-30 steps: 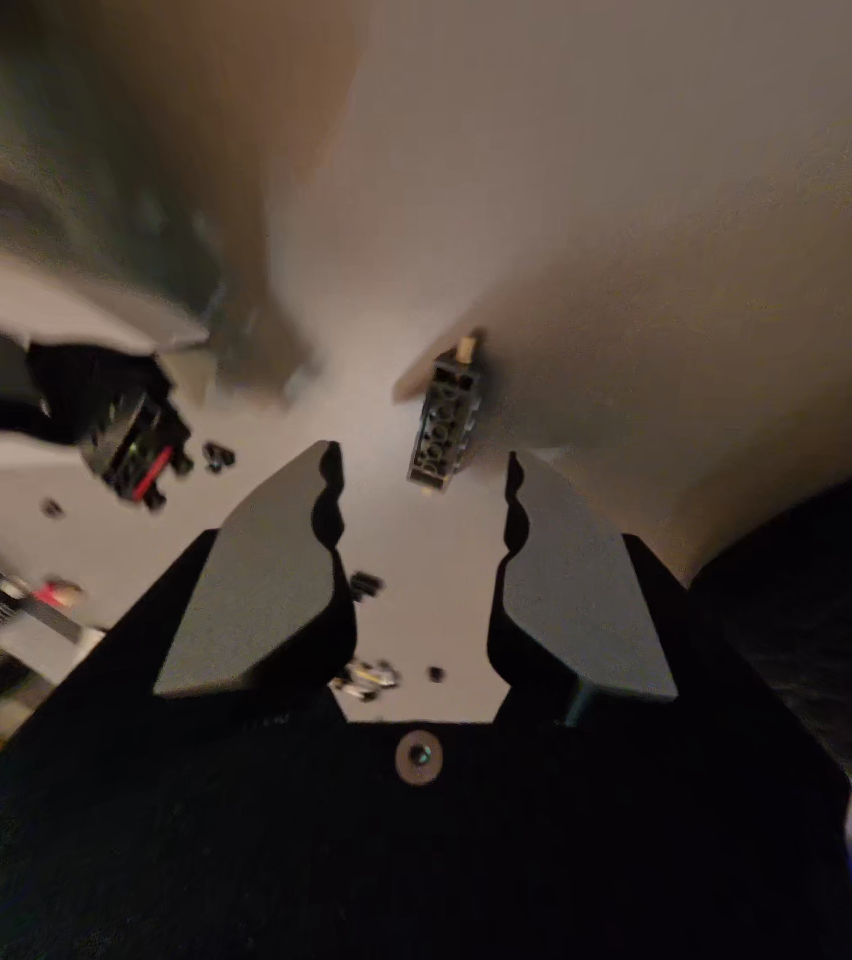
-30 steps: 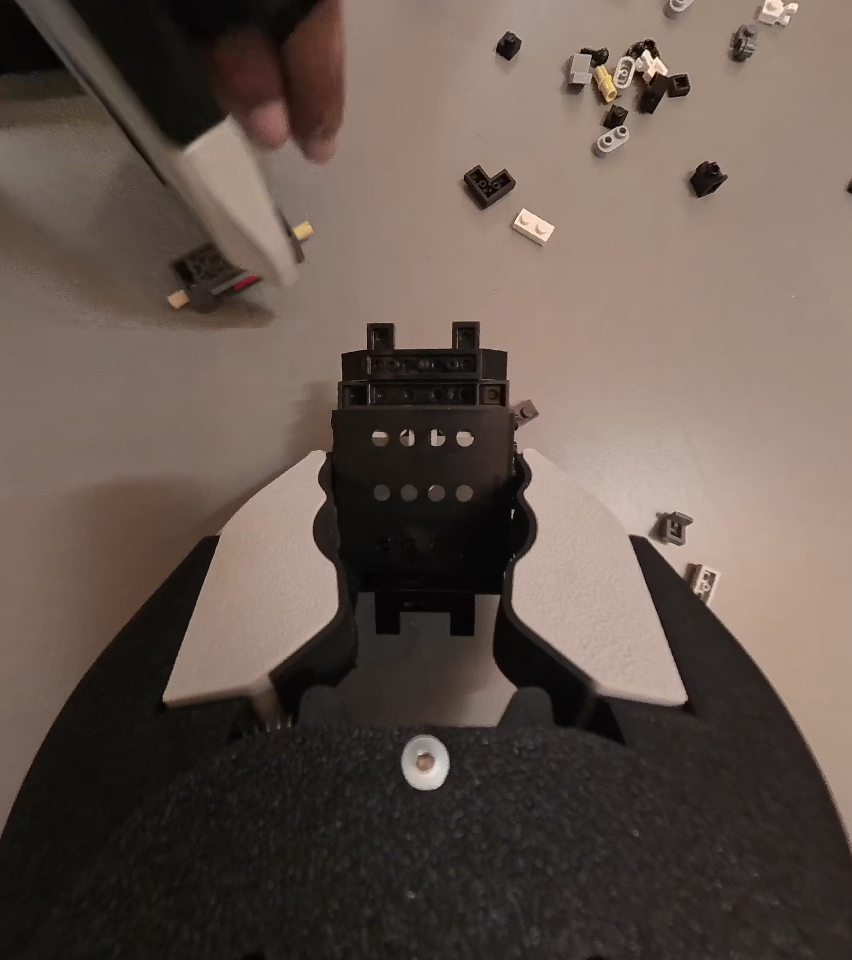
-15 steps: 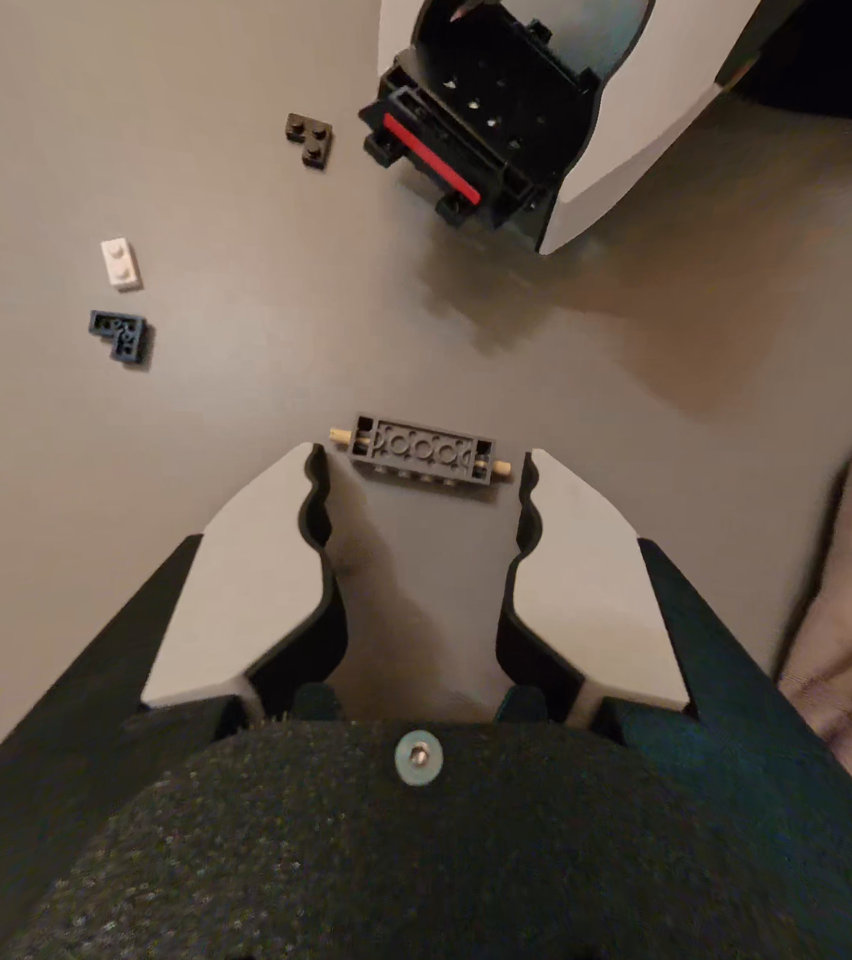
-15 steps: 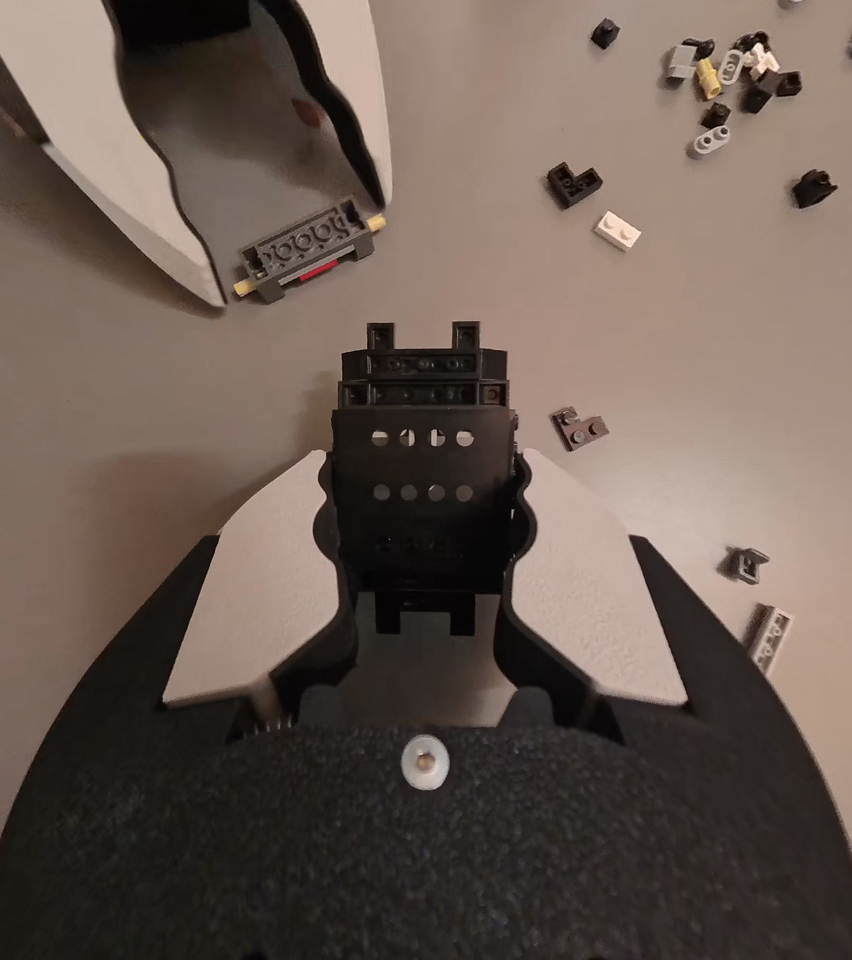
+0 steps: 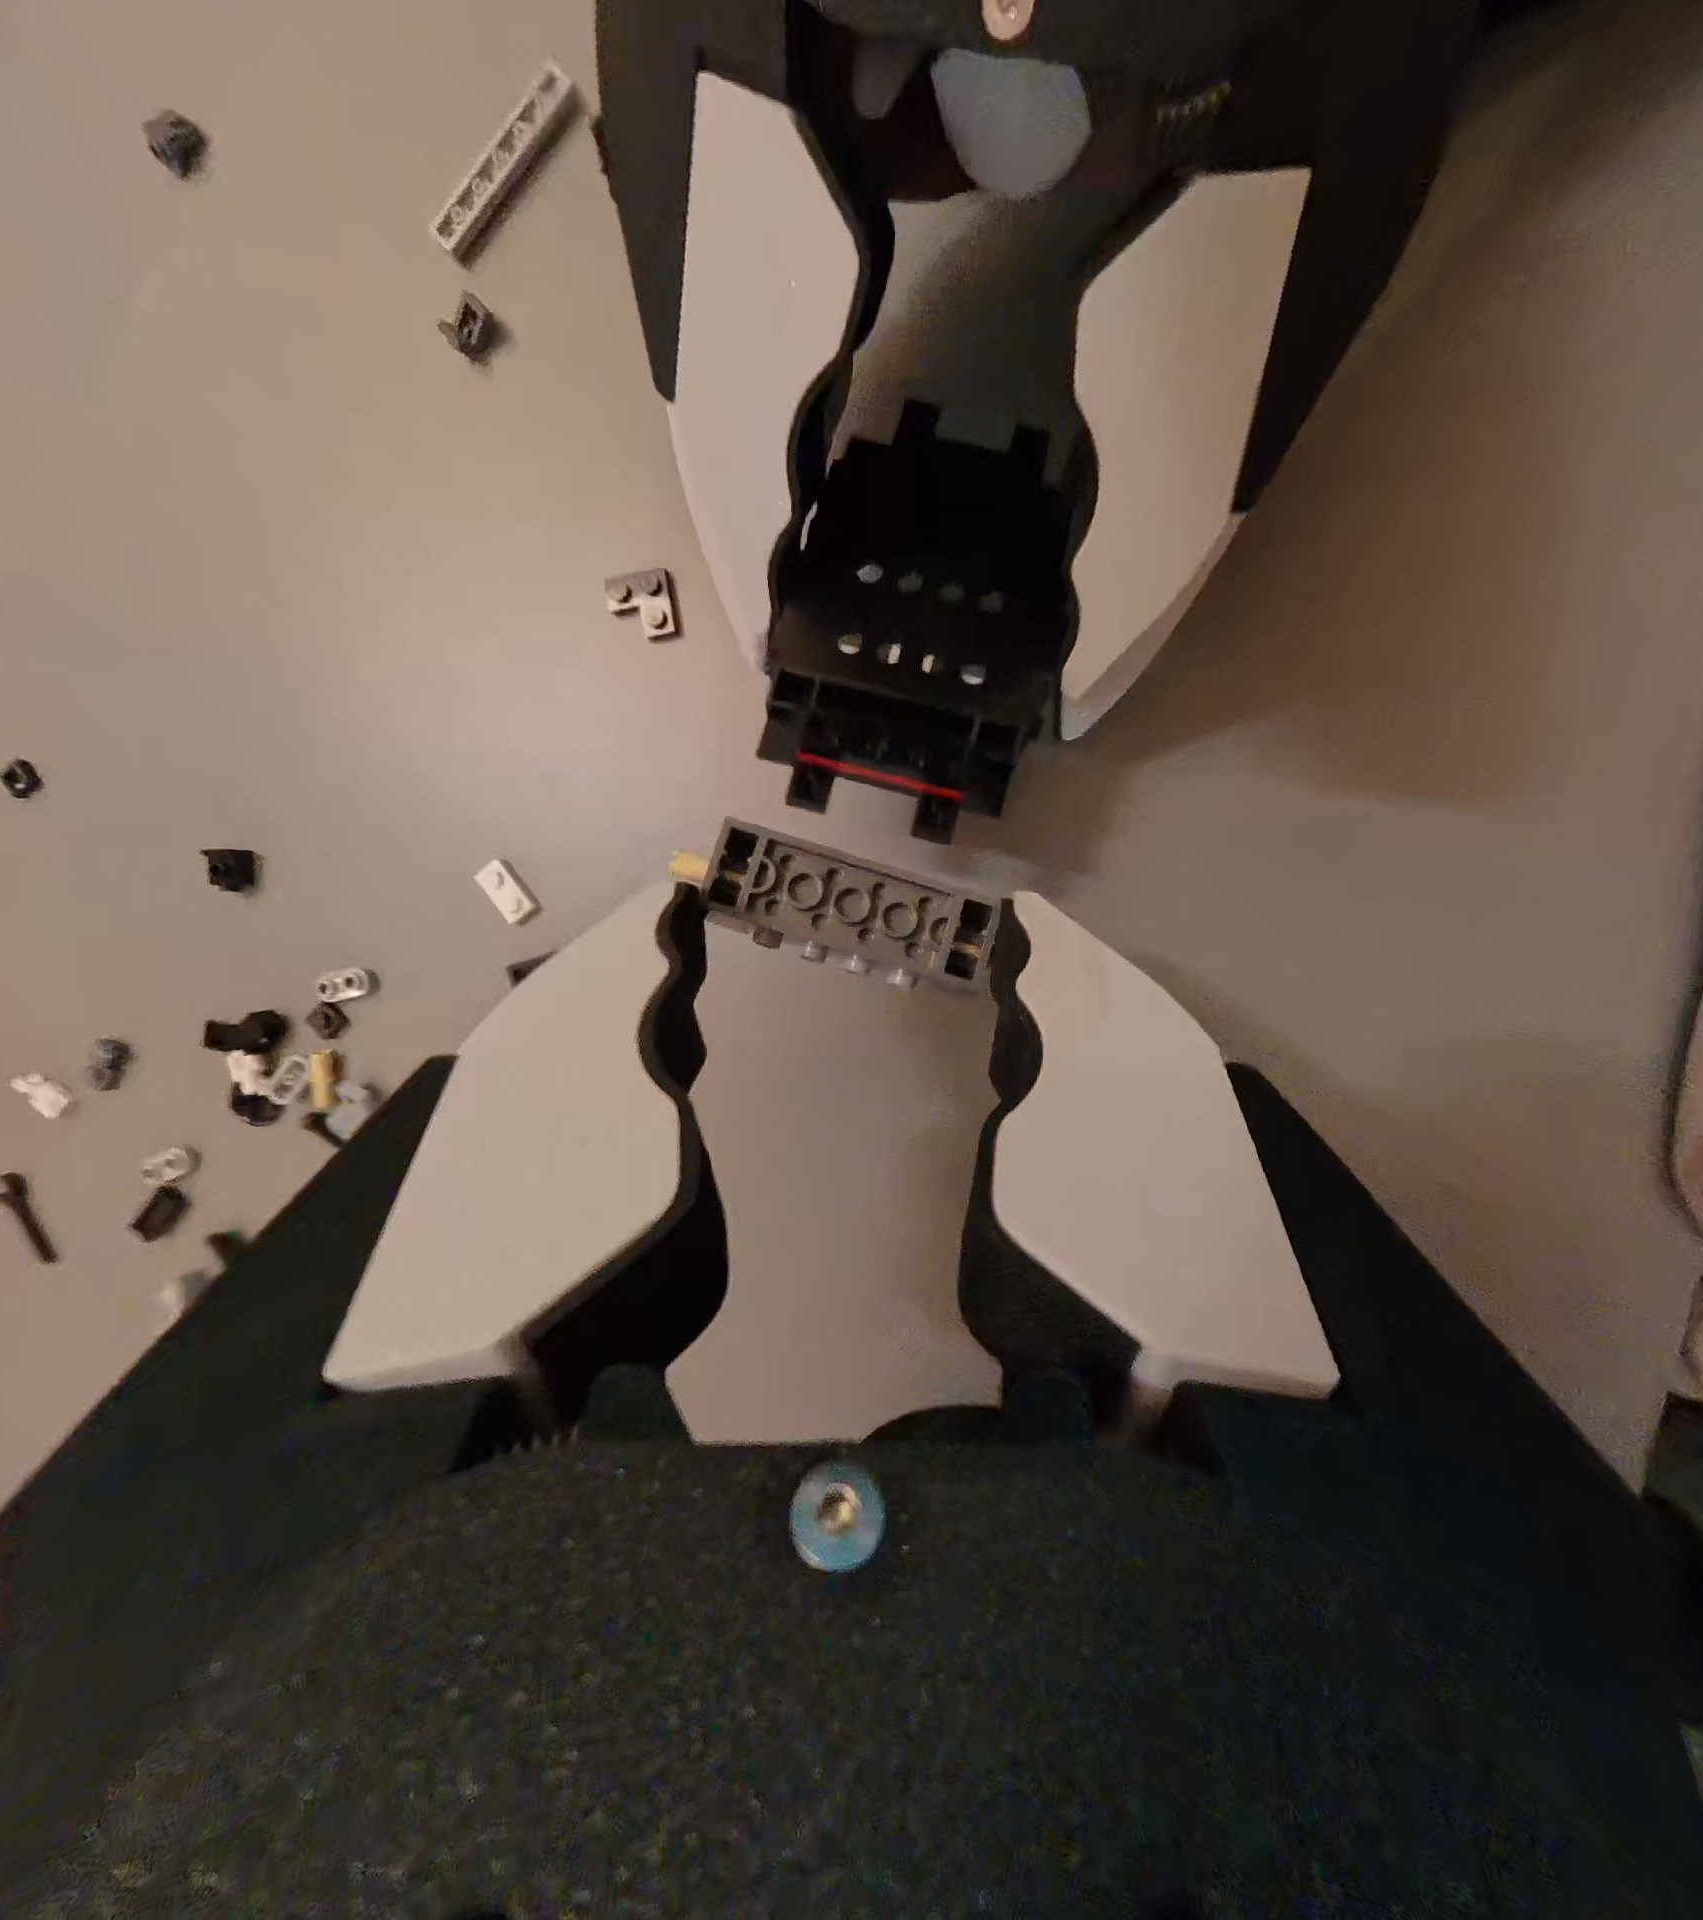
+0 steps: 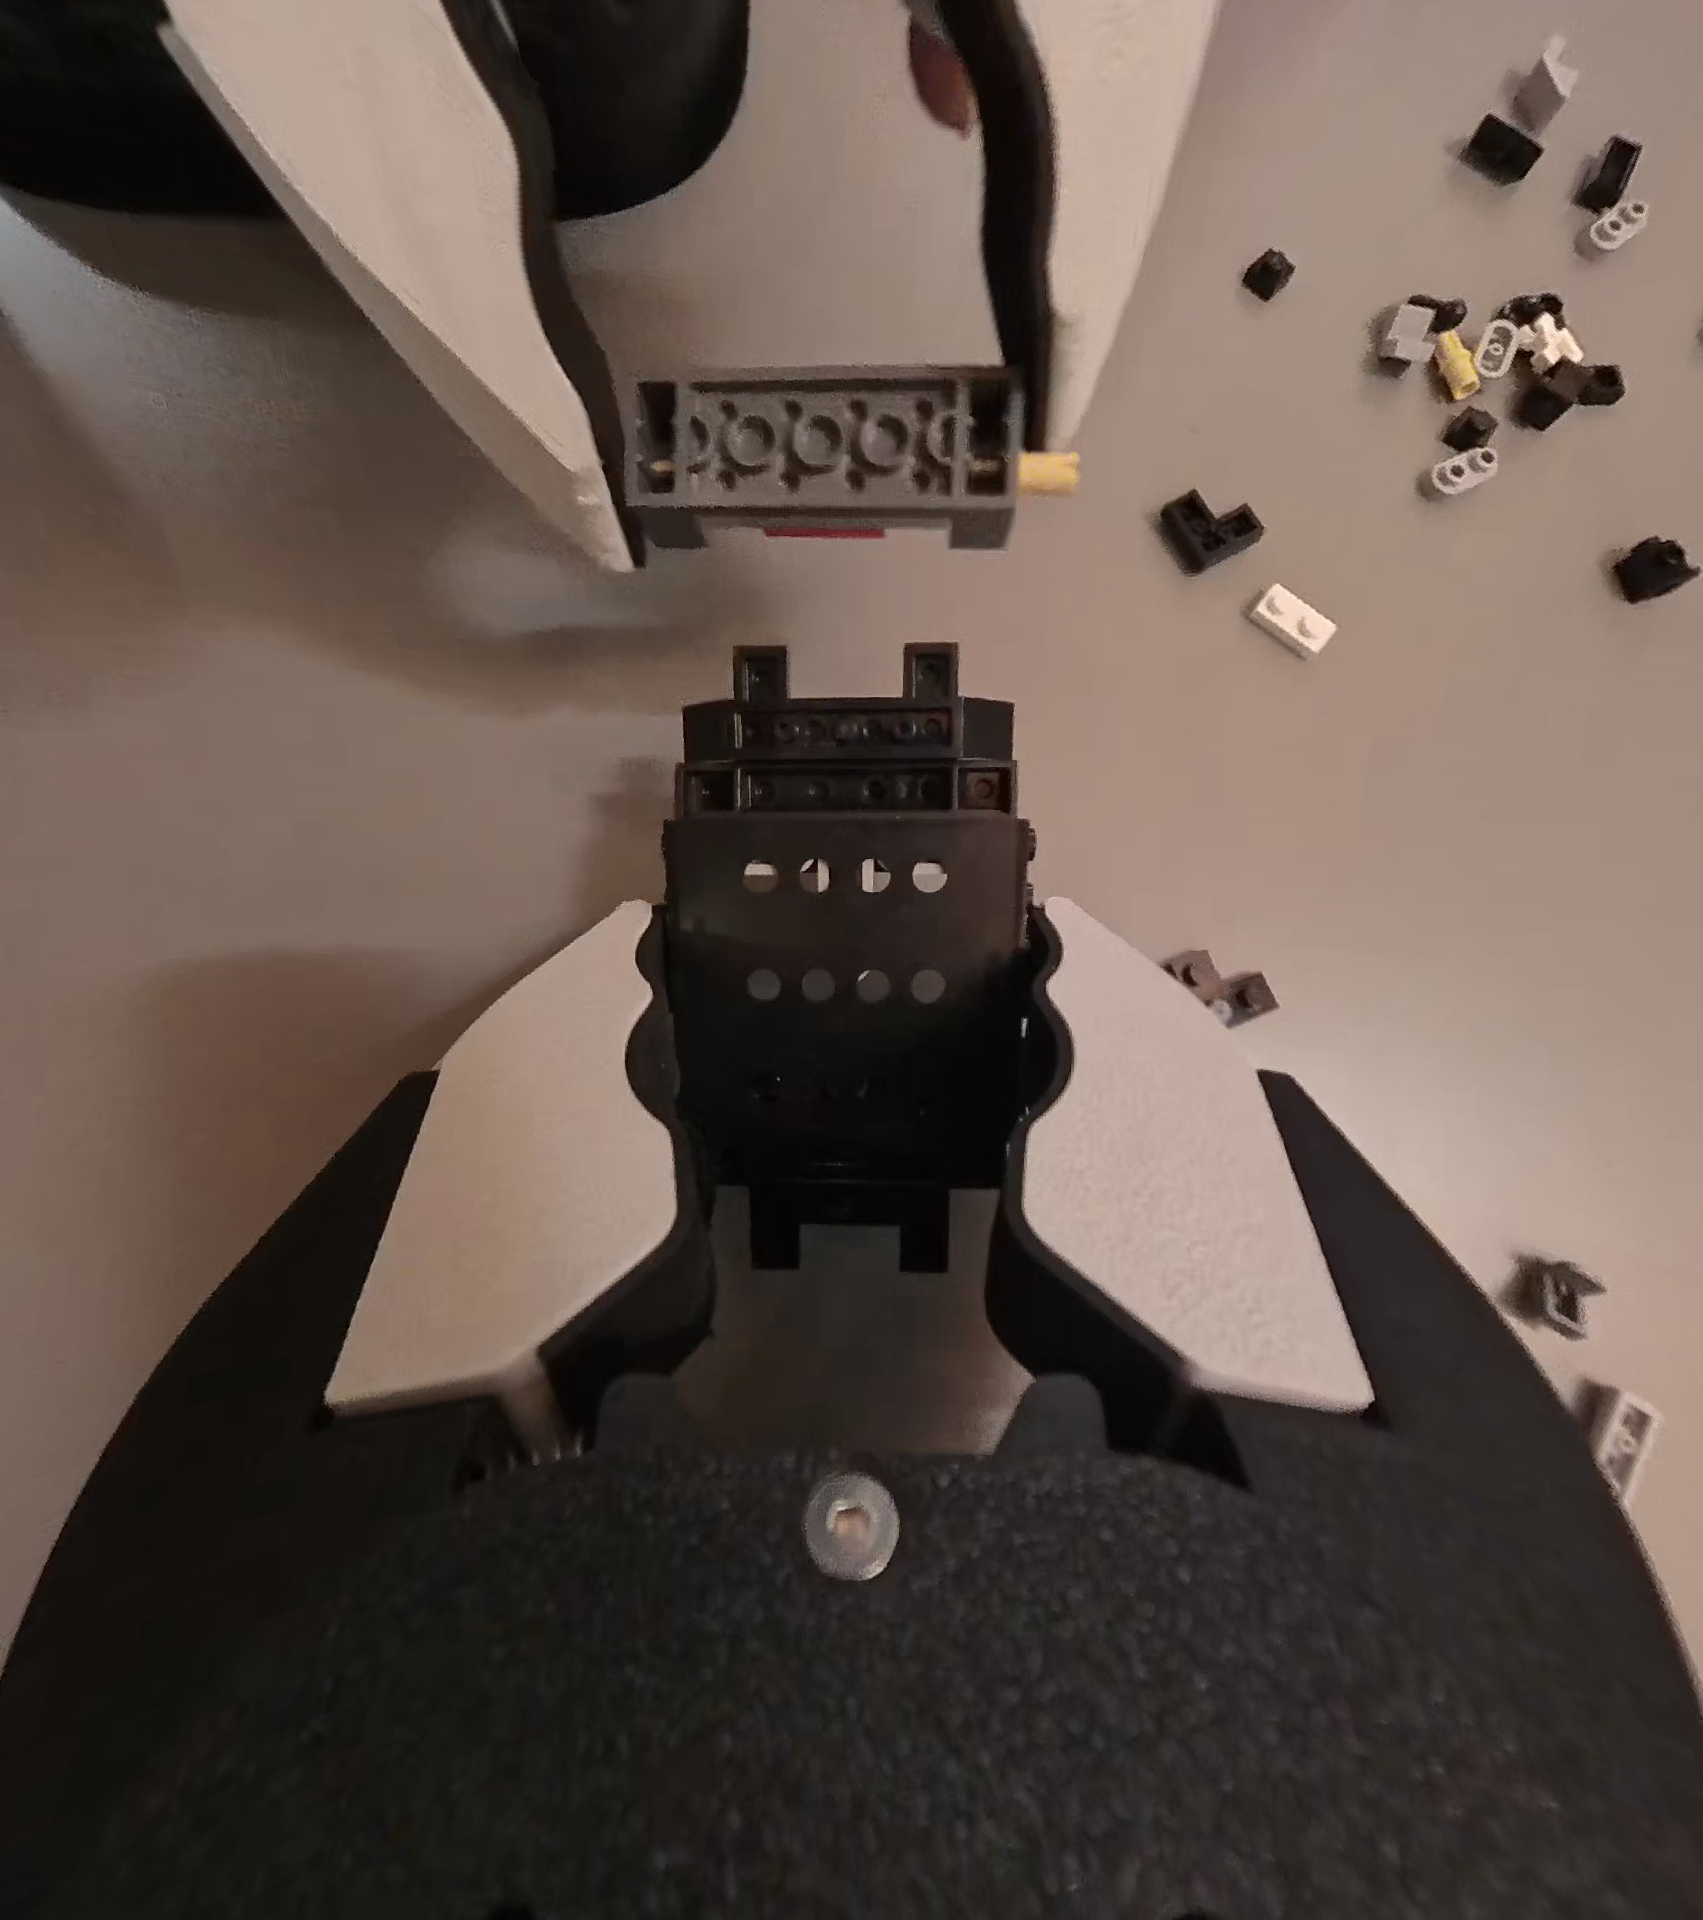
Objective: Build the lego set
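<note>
The dark grey studded brick with tan axle pins [image 5: 849, 921] sits between the left gripper [image 5: 842, 935] tips, jaws closed onto its ends; the right gripper [image 6: 842, 935] is clamped on the black perforated lego assembly [image 6: 845, 966]; the brick should be squared to the assembly before pressing; half a second earlier the brick lay ungripped ahead of open jaws on the beige tabletop [image 5: 203, 582].

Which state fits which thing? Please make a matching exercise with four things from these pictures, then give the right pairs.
Things:
1. grey brick
2. black assembly
3. white plate
4. tan pin

States:
a. lies loose on the table
b. sticks out of the grey brick's end
c. between the left gripper's fingertips
d. clamped in the right gripper

Pairs: 1-c, 2-d, 3-a, 4-b
</note>
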